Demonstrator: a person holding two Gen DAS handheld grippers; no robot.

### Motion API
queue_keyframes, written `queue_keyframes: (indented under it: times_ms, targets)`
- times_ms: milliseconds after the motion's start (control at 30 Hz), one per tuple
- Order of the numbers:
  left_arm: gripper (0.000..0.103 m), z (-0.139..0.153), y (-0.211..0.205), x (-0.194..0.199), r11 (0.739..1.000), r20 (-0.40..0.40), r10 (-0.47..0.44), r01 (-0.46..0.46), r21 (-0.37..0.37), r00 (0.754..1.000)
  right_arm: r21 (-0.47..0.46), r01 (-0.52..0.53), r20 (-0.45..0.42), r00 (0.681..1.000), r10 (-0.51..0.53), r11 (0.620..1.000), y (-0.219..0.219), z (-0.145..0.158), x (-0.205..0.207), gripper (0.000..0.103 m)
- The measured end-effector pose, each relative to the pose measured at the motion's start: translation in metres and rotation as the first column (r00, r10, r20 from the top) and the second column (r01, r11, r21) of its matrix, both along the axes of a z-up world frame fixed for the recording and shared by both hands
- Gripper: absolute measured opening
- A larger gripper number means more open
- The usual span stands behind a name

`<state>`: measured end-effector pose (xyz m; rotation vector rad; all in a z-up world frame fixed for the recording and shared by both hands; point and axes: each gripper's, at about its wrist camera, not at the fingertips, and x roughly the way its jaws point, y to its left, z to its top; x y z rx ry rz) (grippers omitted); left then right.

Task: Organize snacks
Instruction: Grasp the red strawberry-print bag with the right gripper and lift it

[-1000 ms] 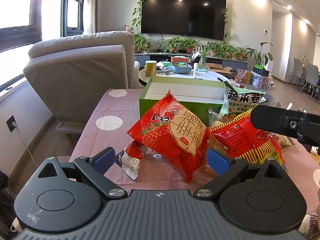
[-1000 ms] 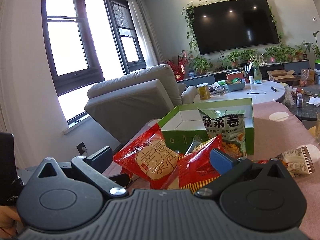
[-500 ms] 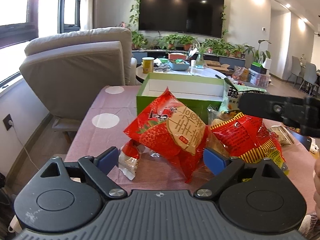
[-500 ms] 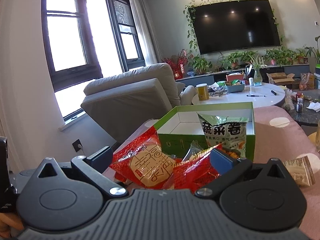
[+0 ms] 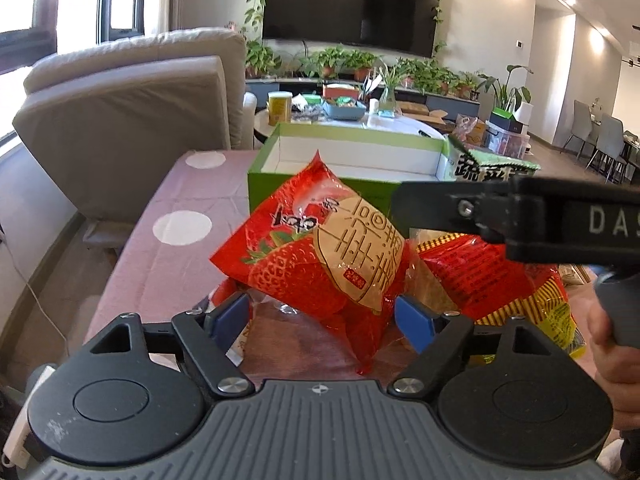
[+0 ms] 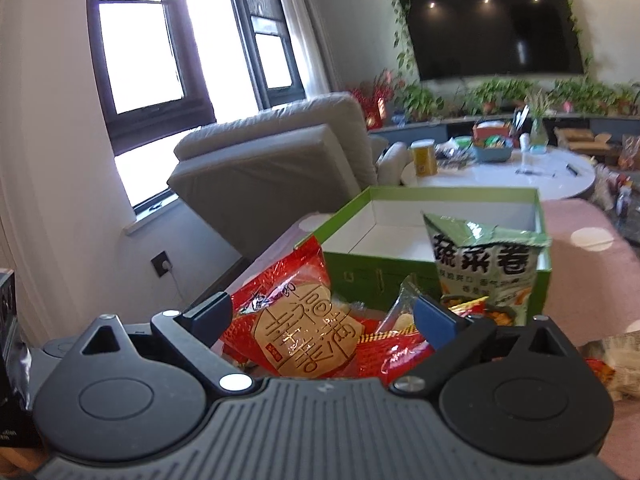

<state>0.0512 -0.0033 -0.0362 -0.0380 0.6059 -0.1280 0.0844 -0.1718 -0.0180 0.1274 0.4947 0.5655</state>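
Left gripper (image 5: 322,316) is closing in around the strawberry bag (image 5: 316,256): jaws have just been narrowing, bag between them, pads not yet pressing. Right gripper (image 6: 324,316) is standing spread beside the same heap, holding nothing. Red-and-yellow bag (image 5: 500,276) is lying just right of the strawberry bag; green bag (image 6: 486,264) is leaning against the box. Farther back, the green box (image 6: 380,272) is sitting empty. Judgement: sorting barely begun, every visible bag still outside the box.

Glossy, crinkled red foil snack bag (image 5: 320,256) before a smooth green cardboard box (image 5: 352,148) on matt pink cloth (image 5: 180,216).
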Motion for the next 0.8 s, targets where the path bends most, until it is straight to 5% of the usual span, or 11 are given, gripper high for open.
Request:
queue_keyframes:
  times_ms: [267,667,800]
  targets:
    - [0.071,-0.009,0.003,0.021,1.0,-0.043,-0.015,0.015,-0.021,0.999,-0.043,-0.121,-0.058,0.991,0.118,0.992,0.017,-0.001,0.034,0.1]
    - [0.069,-0.019,0.009,0.045,0.996,-0.086,-0.06,0.053,-0.077,0.994,-0.069,-0.251,-0.304,0.927,0.219,0.966,0.042,-0.021,0.078,0.099]
    - [0.066,-0.008,0.008,0.037,0.993,-0.053,-0.071,0.065,-0.098,0.996,-0.021,-0.26,-0.33,0.913,0.239,0.965,0.038,-0.018,0.078,0.081]
